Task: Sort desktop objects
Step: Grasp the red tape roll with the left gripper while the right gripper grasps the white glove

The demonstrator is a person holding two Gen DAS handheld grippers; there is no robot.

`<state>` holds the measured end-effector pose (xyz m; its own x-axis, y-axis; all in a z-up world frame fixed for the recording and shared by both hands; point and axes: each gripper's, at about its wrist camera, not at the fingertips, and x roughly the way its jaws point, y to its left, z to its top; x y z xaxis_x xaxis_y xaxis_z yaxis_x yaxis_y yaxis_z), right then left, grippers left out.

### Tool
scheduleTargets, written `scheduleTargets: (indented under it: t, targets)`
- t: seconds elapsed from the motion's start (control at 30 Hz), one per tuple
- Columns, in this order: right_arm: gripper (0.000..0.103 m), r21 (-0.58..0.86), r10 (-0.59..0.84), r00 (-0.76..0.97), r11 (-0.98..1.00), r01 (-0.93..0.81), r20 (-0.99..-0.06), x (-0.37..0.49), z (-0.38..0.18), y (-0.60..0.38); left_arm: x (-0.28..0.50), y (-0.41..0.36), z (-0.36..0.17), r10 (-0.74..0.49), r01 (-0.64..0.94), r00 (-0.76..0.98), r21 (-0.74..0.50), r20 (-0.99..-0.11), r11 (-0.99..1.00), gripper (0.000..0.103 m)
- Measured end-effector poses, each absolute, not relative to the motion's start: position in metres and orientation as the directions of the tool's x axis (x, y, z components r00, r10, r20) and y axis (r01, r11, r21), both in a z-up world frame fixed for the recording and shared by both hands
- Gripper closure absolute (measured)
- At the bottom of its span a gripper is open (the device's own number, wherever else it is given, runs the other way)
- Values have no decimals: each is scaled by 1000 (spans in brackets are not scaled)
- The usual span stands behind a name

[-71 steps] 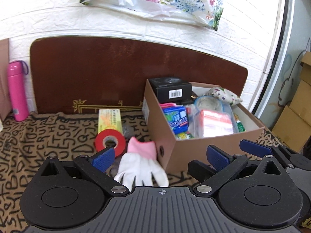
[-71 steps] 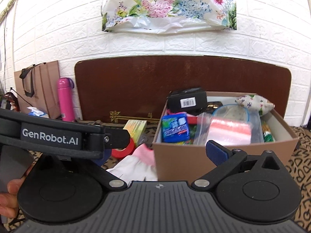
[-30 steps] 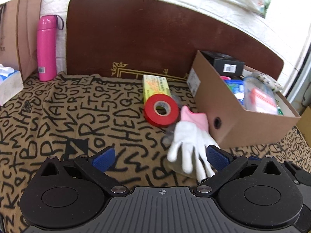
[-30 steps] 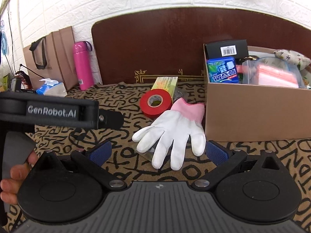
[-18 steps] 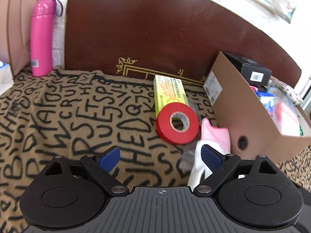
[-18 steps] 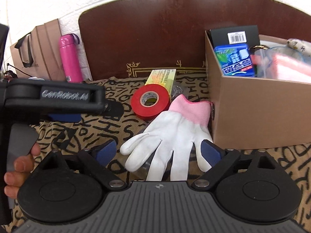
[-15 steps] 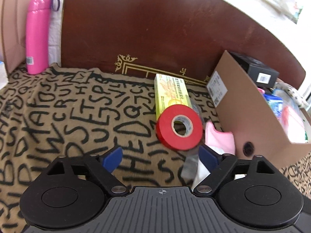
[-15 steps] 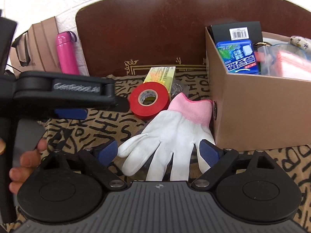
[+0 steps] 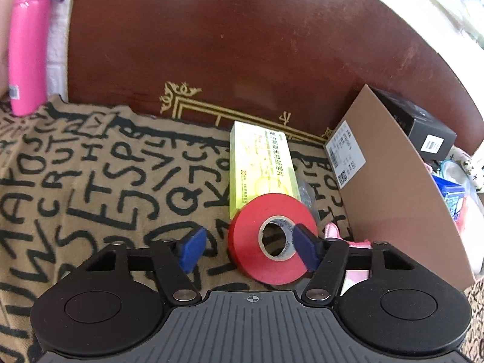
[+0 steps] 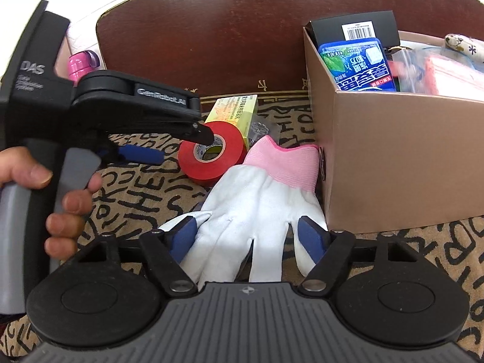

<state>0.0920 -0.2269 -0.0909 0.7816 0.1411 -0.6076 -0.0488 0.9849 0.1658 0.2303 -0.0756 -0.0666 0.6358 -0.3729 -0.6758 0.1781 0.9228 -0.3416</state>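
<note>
On our left side, the left gripper (image 9: 246,249) stands wide open with nothing held. The red tape roll (image 9: 273,239) leans on the patterned cloth (image 9: 90,166) just ahead, tilted up so its hole faces us. Our right pad (image 9: 304,249) overlaps the roll's core, while the left pad hangs off to the roll's left, apart from it. We cannot tell whether the pad touches the roll.

Just behind the tape lies a yellow-green box (image 9: 260,166), flat, its long axis running away from us toward the brown board (image 9: 242,45). A pink bottle (image 9: 28,39) stands upright at the far left, well apart.

Our right gripper (image 10: 246,237) is likewise spread wide and empty. The white glove (image 10: 257,205) lies flat between its pads, fingers pointing toward us, pink cuff pointing away toward the tape. Its long axis runs along our line of sight.

To the right, just beside the glove's cuff, stands the cardboard box (image 10: 393,157). Inside it we see a black carton (image 10: 357,28) with a barcode, a blue packet (image 10: 357,63), a clear bag (image 10: 438,72) with red-pink contents, and a patterned fabric pouch (image 10: 466,45) at the far right.
</note>
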Motion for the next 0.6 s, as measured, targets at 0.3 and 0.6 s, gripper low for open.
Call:
scheduleTargets:
  t: [0.3, 0.6]
  targets:
    - [51, 171, 154, 772, 984, -60, -616, 94, -90, -229, 240, -80, -77, -357, 183, 614, -312, -704, 932, 76]
    - [91, 137, 156, 774, 986, -90, -613, 83, -76, -237, 215, -72, -69, -350, 205, 609, -285, -712, 936, 77]
